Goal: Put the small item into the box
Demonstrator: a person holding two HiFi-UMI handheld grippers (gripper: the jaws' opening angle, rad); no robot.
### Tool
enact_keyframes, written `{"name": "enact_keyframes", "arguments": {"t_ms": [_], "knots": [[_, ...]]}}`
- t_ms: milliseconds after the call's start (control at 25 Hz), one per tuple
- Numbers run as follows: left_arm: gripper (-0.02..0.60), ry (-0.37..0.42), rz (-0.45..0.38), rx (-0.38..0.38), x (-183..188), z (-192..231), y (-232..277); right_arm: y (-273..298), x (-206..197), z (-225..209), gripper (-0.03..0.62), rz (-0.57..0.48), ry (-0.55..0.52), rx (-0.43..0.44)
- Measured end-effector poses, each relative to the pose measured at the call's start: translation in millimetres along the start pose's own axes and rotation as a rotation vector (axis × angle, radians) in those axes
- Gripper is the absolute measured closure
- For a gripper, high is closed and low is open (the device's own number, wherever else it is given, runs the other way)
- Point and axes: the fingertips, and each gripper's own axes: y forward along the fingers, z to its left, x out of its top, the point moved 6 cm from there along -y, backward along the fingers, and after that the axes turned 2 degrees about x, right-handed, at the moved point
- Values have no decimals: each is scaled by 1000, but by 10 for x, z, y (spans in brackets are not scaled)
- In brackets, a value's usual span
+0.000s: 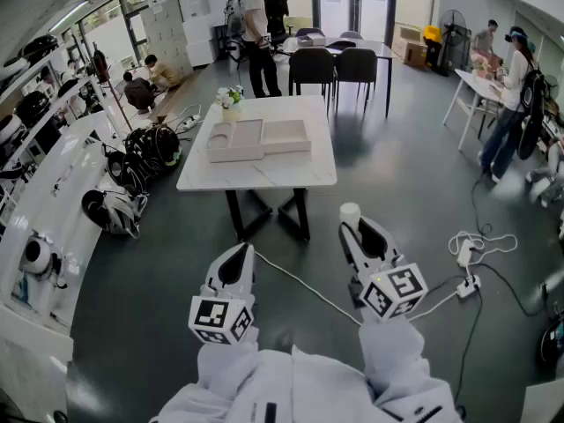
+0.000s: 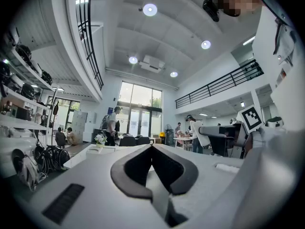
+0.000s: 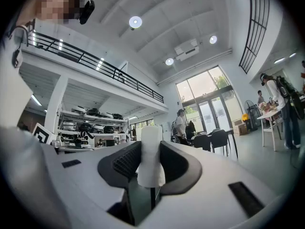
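A small white cylinder-shaped item (image 1: 351, 214) stands upright between the jaws of my right gripper (image 1: 352, 228), which is shut on it. The right gripper view shows the white item (image 3: 151, 156) pinched between the dark pads (image 3: 125, 162), its top above the jaw tips. An open beige box (image 1: 286, 136) lies on the white table (image 1: 264, 173) well ahead of both grippers. My left gripper (image 1: 244, 252) is held over the floor, short of the table, shut with nothing in it; its jaws (image 2: 152, 147) meet at the tips.
A small flower pot (image 1: 231, 99) stands at the table's far left corner. Beyond are dark chairs (image 1: 333, 65) and a standing person (image 1: 257, 33). Cables and a power strip (image 1: 467, 282) lie on the floor at the right. Shelves and bags (image 1: 132, 170) line the left.
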Motion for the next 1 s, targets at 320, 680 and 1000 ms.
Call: {"name": "enact_keyframes", "arguments": {"t_ms": [320, 680, 1000], "knots": [[583, -2, 5, -1, -13, 60, 141, 120, -34, -93, 484, 4, 6, -3], [583, -12, 18, 8, -74, 93, 341, 264, -83, -272, 484, 3, 27, -1], [583, -20, 39, 17, -90, 87, 514, 444, -99, -448, 482, 25, 30, 20]]}}
